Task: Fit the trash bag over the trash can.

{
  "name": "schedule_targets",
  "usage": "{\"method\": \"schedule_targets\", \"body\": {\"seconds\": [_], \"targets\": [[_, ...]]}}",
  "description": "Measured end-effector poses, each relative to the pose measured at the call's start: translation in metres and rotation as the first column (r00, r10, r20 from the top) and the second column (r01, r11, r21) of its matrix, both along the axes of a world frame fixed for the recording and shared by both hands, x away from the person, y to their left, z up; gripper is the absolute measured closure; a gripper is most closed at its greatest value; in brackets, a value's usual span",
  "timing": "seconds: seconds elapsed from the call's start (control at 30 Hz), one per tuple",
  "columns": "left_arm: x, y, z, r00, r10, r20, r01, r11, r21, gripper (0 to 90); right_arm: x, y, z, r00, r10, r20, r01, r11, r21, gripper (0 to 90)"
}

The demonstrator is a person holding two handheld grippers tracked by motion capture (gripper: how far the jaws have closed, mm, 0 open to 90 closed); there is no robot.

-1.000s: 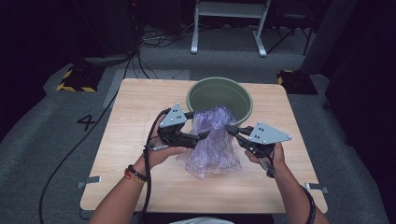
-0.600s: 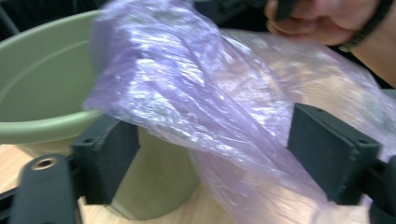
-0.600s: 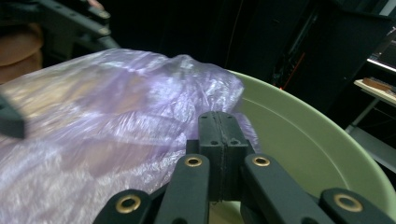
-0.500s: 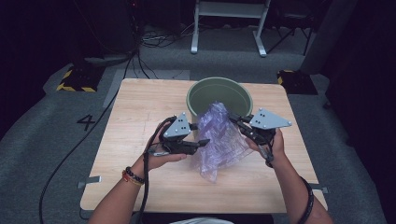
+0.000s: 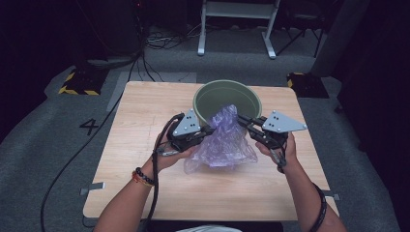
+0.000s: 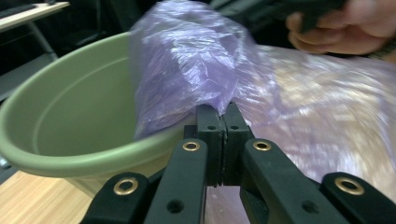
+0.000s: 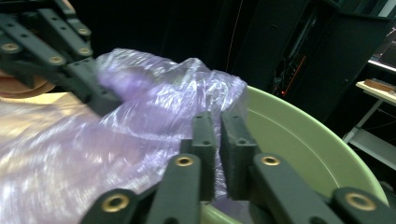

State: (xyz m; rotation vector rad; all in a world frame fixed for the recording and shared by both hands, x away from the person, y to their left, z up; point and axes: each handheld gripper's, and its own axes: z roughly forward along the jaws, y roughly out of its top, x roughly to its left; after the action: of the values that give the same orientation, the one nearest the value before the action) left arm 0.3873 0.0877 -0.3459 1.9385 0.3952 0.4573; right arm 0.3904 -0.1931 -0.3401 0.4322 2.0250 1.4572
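While your left gripper (image 6: 223, 122) is pinching the purple plastic bag (image 5: 223, 140) with its jaws pressed tight together on a fold, your right gripper (image 7: 221, 140) is showing a narrow gap; its jaws have just been opening, with the film lying between them and brushing the pads. You are holding the bag above the wooden table (image 5: 145, 125), its upper end leaning over the near rim of the green bowl (image 5: 212, 94), its long axis running from that rim back toward you.

floor: grey carpet (image 5: 58, 145), "4" marking (image 5: 90, 126) at 9 o'clock | white stand (image 5: 238, 24) at 12 o'clock | surroundings dark | tabletop (image 5: 145, 121) light wood
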Motion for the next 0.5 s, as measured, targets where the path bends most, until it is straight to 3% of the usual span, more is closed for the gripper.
{"method": "schedule_targets", "body": {"seconds": [0.23, 0.37, 0.5], "targets": [[0.005, -0.003, 0.002, 0.9998, -0.001, -0.021, 0.000, 0.9997, -0.024, 89.3, -0.015, -0.008, 0.005, 0.9998, 0.022, 0.004, -0.022, 0.9997, 0.013, 50.6], [0.005, -0.004, 0.002, 0.9997, 0.008, -0.024, -0.008, 0.9998, -0.019, 89.3, -0.033, -0.013, 0.007, 0.9963, 0.086, 0.009, -0.086, 0.9963, -0.003, 42.2], [0.006, -0.003, 0.002, 0.9995, 0.015, -0.028, -0.016, 0.9998, -0.014, 89.3, -0.051, -0.015, 0.006, 0.9850, 0.173, -0.004, -0.173, 0.9845, -0.031, 40.7]]}}
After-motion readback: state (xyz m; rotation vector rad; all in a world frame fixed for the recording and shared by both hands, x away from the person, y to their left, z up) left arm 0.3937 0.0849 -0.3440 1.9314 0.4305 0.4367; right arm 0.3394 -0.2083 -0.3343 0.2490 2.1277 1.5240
